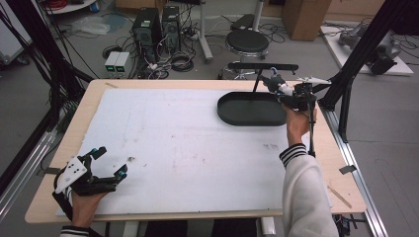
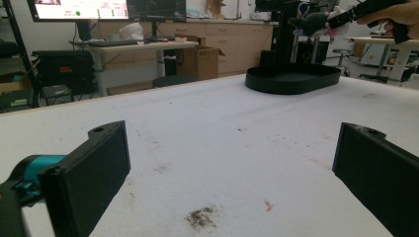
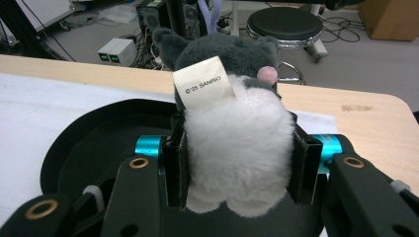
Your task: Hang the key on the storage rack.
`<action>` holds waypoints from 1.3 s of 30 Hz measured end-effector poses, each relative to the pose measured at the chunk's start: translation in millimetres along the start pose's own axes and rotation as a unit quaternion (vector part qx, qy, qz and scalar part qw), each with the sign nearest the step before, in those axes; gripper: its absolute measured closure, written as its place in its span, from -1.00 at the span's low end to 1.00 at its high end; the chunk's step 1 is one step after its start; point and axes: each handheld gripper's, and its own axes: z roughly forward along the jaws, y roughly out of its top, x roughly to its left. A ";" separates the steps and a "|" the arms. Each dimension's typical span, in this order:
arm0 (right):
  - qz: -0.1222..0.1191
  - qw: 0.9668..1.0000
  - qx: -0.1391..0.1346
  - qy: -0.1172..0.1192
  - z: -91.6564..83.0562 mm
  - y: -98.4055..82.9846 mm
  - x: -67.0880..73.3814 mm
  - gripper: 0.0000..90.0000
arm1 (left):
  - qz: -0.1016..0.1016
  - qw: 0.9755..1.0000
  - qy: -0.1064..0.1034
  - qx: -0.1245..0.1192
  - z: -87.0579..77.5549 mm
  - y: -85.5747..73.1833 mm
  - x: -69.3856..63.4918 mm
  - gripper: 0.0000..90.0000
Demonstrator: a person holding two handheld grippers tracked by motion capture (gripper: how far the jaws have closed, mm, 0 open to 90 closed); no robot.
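- Lab room: grey floor, two black PC towers [image 1: 157, 25] with tangled cables behind the table, round black stool [image 1: 247, 41] past the far edge, cardboard box [image 1: 306, 17] at the back.
- Light wooden table [image 1: 346, 163] covered by a scuffed white foam sheet [image 1: 188, 143]; small dark smudge [image 1: 131, 159] on it near the left side, also seen close up in the left gripper view [image 2: 201, 217].
- Shallow black oval tray [image 1: 247, 111] sits on the sheet at the far right.
- Left gripper [image 1: 109, 163] lies low at the near-left corner, held in the left hand [image 1: 86, 200], pointing across the sheet toward the tray; jaws spread wide, nothing between them, bare sheet in the gap.
- Right gripper [image 1: 277, 89] held up in the right hand [image 1: 296, 123] at the far-right rim of the tray, striped white sleeve cuff [image 1: 294, 153] behind it.
- Its jaws are clamped on a small grey-and-white plush toy [image 3: 237, 133]: pads press both sides of the white body, grey head away from the camera, paper tag [image 3: 202, 89] sticking up.
- Toy hangs above the tray's edge, not resting in it.
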 end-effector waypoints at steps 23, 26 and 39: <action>-0.035 0.994 -0.056 0.089 -43.8 -5.7 12.3 -0.99 | -0.002 1.000 0.001 0.000 -0.1 -0.1 0.1 -0.96; -0.059 0.985 -0.085 0.138 -64.7 -20.1 15.1 -0.99 | -0.001 1.000 0.001 0.002 0.5 0.1 0.4 -0.96; -0.078 0.968 -0.145 0.187 -94.8 -89.6 19.3 -0.99 | 0.004 1.000 0.002 0.001 0.2 0.0 -1.0 -0.96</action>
